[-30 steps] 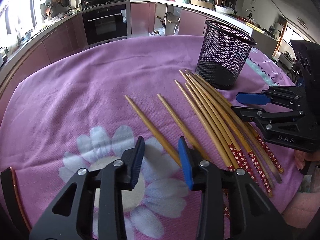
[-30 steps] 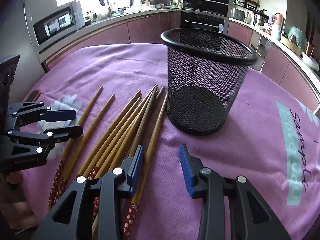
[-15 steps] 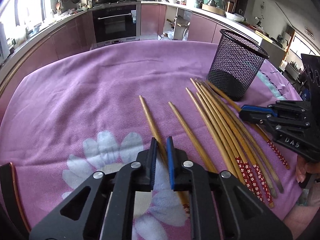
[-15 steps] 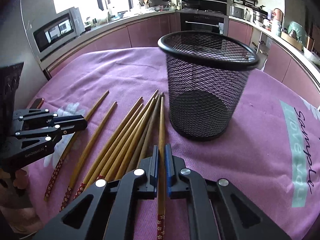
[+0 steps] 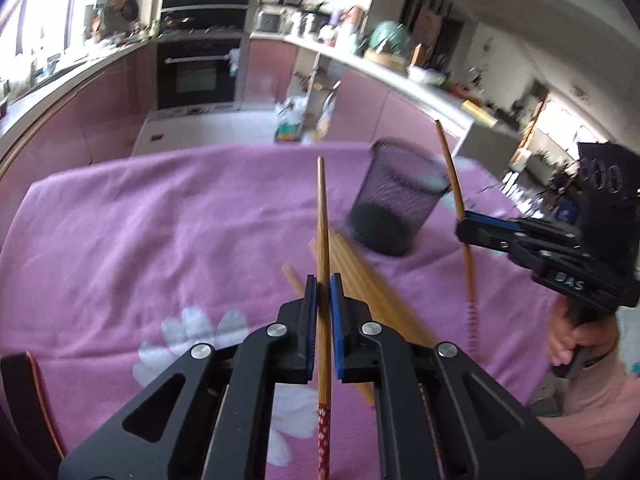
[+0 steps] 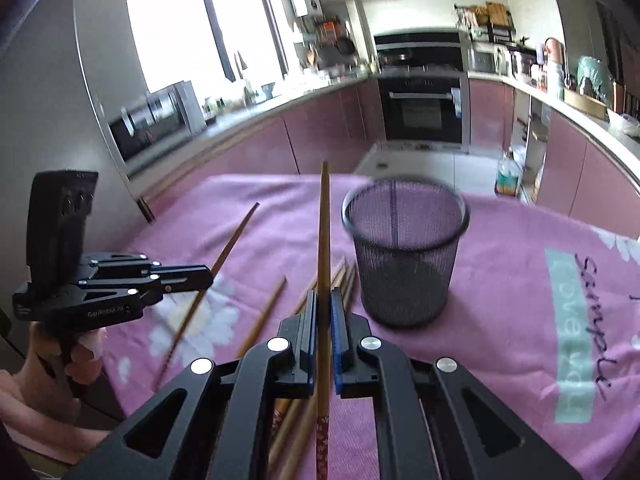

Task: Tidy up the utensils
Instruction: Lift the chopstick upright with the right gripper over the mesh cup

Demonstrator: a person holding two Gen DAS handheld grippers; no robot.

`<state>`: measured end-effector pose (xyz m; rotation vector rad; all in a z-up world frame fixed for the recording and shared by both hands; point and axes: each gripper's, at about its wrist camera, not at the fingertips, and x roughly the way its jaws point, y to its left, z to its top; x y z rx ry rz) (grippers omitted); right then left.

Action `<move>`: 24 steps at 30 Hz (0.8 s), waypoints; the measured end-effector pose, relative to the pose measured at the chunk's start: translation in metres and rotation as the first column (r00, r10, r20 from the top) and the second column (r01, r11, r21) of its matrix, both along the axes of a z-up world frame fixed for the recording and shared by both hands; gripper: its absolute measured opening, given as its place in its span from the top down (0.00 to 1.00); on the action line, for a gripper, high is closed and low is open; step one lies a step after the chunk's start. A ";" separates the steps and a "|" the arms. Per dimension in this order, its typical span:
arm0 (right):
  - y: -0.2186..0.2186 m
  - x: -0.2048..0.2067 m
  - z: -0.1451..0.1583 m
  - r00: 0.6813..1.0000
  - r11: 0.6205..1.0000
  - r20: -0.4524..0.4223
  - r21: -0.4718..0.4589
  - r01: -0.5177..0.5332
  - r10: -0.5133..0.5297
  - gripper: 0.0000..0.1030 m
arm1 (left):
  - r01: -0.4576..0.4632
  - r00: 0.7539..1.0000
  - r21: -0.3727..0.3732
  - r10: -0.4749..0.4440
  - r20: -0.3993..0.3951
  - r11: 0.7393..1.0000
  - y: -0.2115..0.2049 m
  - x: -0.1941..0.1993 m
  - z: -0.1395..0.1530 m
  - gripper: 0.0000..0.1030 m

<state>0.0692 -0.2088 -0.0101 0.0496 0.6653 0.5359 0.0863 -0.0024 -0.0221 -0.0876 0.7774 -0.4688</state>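
Only my right view shows the teal writing on the pink cloth (image 6: pixel 520 280), at right. The mesh cup (image 6: pixel 404 252) stands mid-frame with bare cloth around it. Loose chopsticks (image 5: pixel 372 280) lie beside it. My left gripper (image 5: pixel 324 292) pinches one chopstick (image 5: pixel 322 216). My right gripper (image 6: pixel 323 304) pinches another chopstick (image 6: pixel 323 232).

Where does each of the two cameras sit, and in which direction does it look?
Left wrist: sits on the left gripper, looks forward along its jaws, shut on a chopstick, toward the mesh holder; the right gripper and the hand under it show at the right edge.
Right wrist: sits on the right gripper, looks along its own chopstick toward the kitchen oven; the left gripper shows at the left.
Shared: the holder, the purple tablecloth, the loose chopsticks, the oven.
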 end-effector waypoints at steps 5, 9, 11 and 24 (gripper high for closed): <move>-0.015 -0.002 0.029 0.997 0.999 0.080 0.045 0.020 -0.023 0.95 | 0.035 0.996 -0.062 -0.030 0.081 0.997 -0.002 -0.003 0.040 0.93; -0.024 0.004 0.050 0.991 0.997 0.131 0.068 0.028 -0.037 0.95 | 0.052 0.988 -0.111 -0.034 0.152 0.992 -0.004 0.000 0.073 0.94; -0.028 0.008 0.059 0.988 0.996 0.148 0.082 0.029 -0.040 0.95 | 0.058 0.982 -0.140 -0.031 0.186 0.988 -0.007 0.005 0.091 0.94; -0.045 0.044 0.106 0.963 0.992 0.252 0.107 0.067 -0.092 0.95 | 0.123 0.959 -0.218 -0.059 0.276 0.968 -0.047 0.046 0.169 0.99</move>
